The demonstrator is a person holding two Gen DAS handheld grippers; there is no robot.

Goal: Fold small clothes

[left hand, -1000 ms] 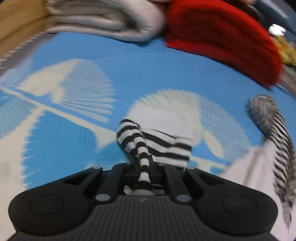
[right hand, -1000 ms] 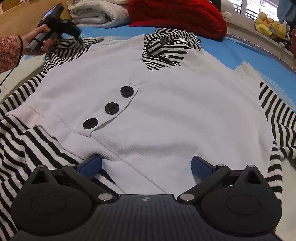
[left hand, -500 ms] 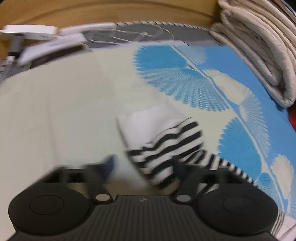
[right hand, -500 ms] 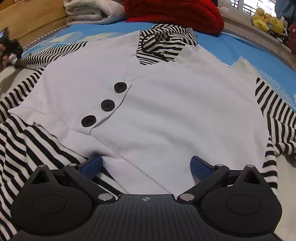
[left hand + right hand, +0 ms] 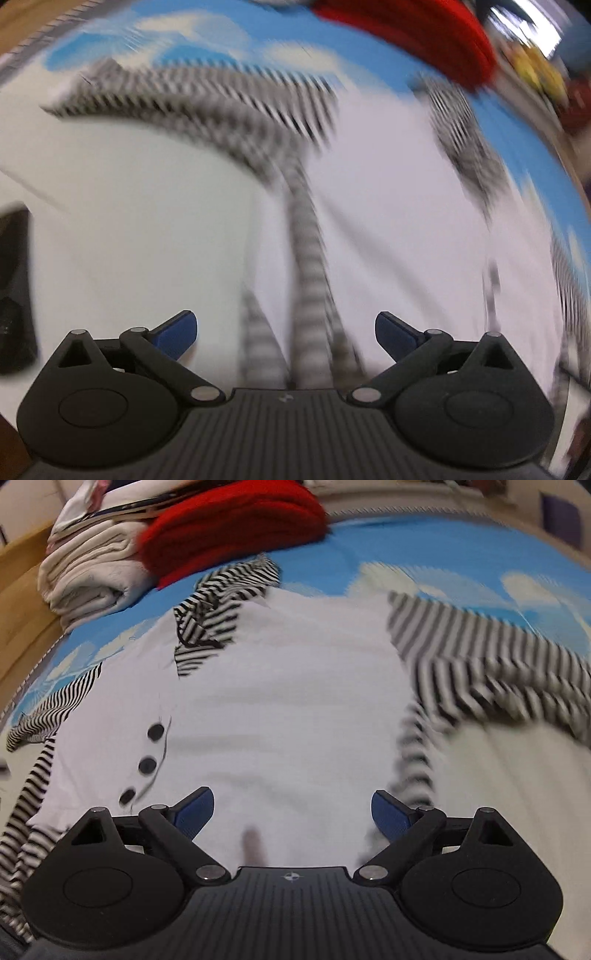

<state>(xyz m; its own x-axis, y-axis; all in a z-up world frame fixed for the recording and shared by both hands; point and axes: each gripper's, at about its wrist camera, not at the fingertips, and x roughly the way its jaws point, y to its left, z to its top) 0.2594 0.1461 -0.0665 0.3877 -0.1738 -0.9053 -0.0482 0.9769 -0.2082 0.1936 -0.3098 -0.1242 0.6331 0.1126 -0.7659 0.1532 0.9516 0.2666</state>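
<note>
While both pairs of tongs hang above the bed, the white top (image 5: 288, 709) with striped sleeves lies flat on the blue patterned sheet (image 5: 424, 550), spread out ahead of the right gripper (image 5: 291, 808). That gripper's blue pads (image 5: 195, 808) stand wide apart with only the hem of the top showing between them, gripping nothing; its jaws have just been closing a little. Three black buttons (image 5: 147, 764) run in a slanted row ahead and to the left of its left pad, and the striped hood (image 5: 218, 605) lies bunched at the far end of the top. One striped sleeve (image 5: 491, 657) stretches away to the right of this gripper. Beyond the hood sit a folded cream blanket (image 5: 88, 579) and a red knit (image 5: 236, 520), touching each other. The left gripper (image 5: 286, 332) has just been opening and now stands fully spread, empty; its view is badly blurred, but the other striped sleeve (image 5: 207, 99) lies ahead of it, arching across the sheet.
</note>
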